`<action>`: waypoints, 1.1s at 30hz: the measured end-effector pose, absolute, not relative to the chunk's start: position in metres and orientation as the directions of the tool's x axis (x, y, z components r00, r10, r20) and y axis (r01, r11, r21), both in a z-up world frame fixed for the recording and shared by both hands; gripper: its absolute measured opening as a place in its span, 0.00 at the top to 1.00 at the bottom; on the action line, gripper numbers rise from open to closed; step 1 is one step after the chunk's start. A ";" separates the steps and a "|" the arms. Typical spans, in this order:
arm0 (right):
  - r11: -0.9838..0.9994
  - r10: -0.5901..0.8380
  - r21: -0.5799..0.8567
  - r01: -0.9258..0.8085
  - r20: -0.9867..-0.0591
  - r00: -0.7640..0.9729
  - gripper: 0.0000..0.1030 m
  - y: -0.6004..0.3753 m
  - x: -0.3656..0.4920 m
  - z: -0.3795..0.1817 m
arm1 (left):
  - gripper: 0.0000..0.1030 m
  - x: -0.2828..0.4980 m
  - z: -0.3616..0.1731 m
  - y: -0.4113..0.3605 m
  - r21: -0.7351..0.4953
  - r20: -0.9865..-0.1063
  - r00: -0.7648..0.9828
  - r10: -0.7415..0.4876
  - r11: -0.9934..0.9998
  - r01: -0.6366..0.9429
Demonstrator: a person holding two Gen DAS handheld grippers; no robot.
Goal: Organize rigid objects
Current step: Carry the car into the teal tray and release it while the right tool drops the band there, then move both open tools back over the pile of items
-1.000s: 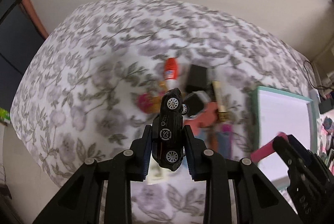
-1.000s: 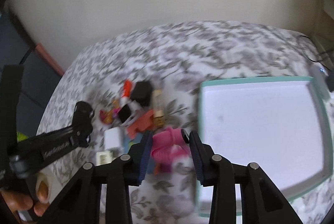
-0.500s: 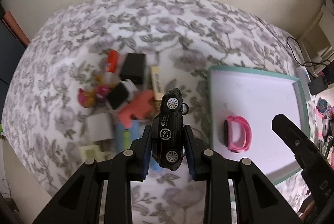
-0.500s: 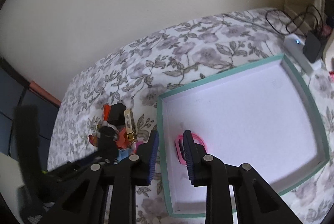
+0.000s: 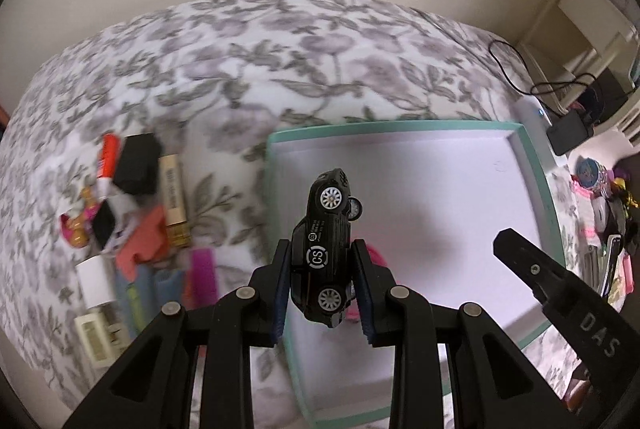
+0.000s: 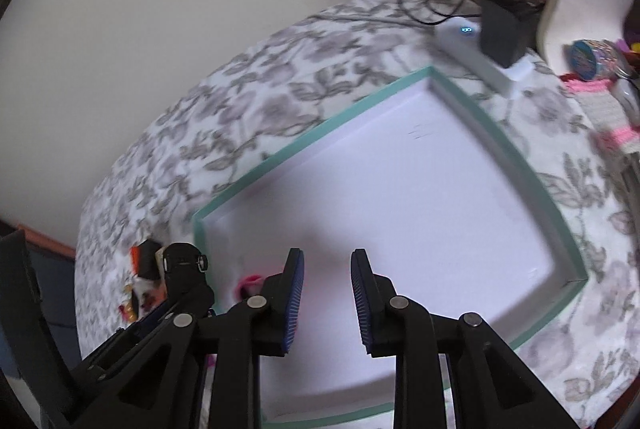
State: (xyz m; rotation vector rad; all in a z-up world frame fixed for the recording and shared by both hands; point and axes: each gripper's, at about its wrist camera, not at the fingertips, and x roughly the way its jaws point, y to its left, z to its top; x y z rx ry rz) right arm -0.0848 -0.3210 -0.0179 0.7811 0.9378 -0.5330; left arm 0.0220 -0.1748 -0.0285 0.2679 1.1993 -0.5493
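While clamped between the blue pads of the left gripper (image 5: 321, 279), rides nose-forward and turned on its side: the black toy car (image 5: 324, 249), wheels facing the camera, a round "CS" mark on its underside. Hangs over the near left part of the teal-rimmed tray (image 5: 538, 189), just past that gripper's fingertips. Behind the car and partly hidden by it and the right pad, inside the tray: a pink band (image 5: 376, 255), only a sliver visible.

Left of that gripper, outside the tray on the floral sheet (image 5: 280, 41): a blurred pile (image 5: 132, 213) of small things, among them a black box, an orange tube, a cream stick and a white plug.

Right gripper (image 6: 327, 303): jaws parted with nothing between them, poised over the tray's white floor near its close left corner. Left of its fingers in that view: the car's front end (image 6: 185, 261) in the other gripper, and a pink smear of the band (image 6: 250, 281) just inside the rim. Far ahead and right, beyond the tray: a white strip with a black adapter (image 6: 506, 29) and cable.
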 end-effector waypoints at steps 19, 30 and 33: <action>0.612 -0.129 0.270 0.743 -0.893 0.431 0.70 -0.329 -0.085 -0.026 | 0.18 0.040 -0.025 -0.169 -0.114 -0.901 0.313 -0.301 0.860 0.497; 0.709 -0.199 0.164 0.686 -0.886 0.418 0.19 -0.306 -0.069 -0.026 | 0.06 0.064 -0.027 -0.127 -0.108 -0.901 0.353 -0.251 0.919 0.378; 0.729 -0.209 0.149 0.668 -0.881 0.424 0.07 -0.300 -0.066 -0.026 | 0.05 0.069 -0.027 -0.115 -0.116 -0.898 0.365 -0.247 0.931 0.345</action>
